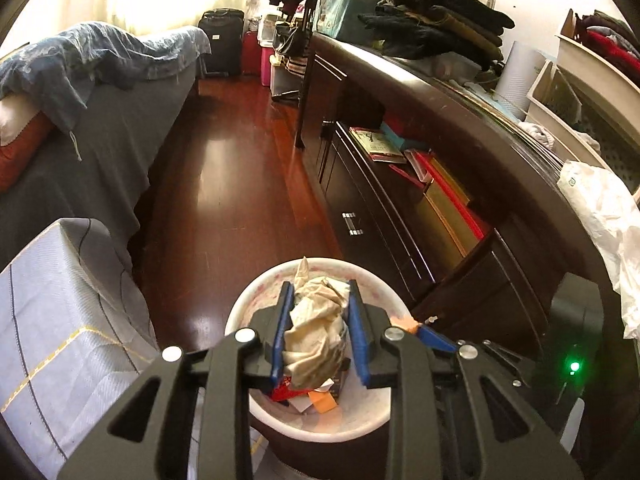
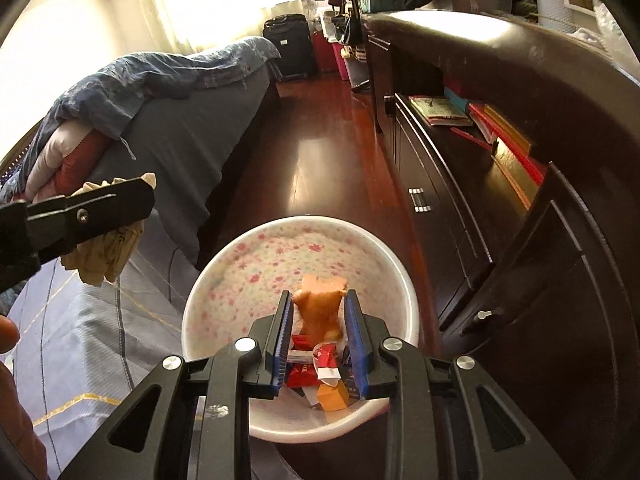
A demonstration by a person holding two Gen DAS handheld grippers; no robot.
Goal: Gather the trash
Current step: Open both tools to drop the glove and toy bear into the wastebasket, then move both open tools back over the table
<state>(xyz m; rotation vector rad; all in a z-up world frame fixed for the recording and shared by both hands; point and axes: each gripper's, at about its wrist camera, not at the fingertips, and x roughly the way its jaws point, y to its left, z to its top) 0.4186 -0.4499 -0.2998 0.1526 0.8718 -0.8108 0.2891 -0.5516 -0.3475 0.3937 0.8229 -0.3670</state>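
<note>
Both grippers hang over a round white bin (image 2: 224, 280) whose inner wall is speckled with small pink flowers. It stands on the glossy red-brown wooden floor (image 1: 224, 168), between a bed draped in grey cloth (image 1: 100, 152) and a long dark dresser (image 1: 400, 220).

The left gripper (image 1: 318, 328) has its blue-padded fingers (image 1: 280, 332) pressed narrowly on a crumpled beige tissue (image 1: 316, 332), soft and creased, with a twisted tip poking up past the pads. From the right wrist view the same wad droops below the black finger (image 2: 100, 208), off to the left of the bin's rim.

The right gripper (image 2: 318, 340) pinches a small orange scrap (image 2: 320, 308), smooth and lumpy, standing upright between its ribbed blue fingers (image 2: 356, 340) above the bin's mouth.

Down in the bin's bottom lie glossy red wrappers (image 2: 304, 374), a white-and-red tube (image 2: 326, 364) and an orange cardboard carton (image 2: 334, 396), all heaped together.

A pale quilted cover with yellow stitching (image 1: 60, 320) lies just left of the bin. A crinkled white plastic bag (image 1: 600, 216) rests on the dresser's top.
</note>
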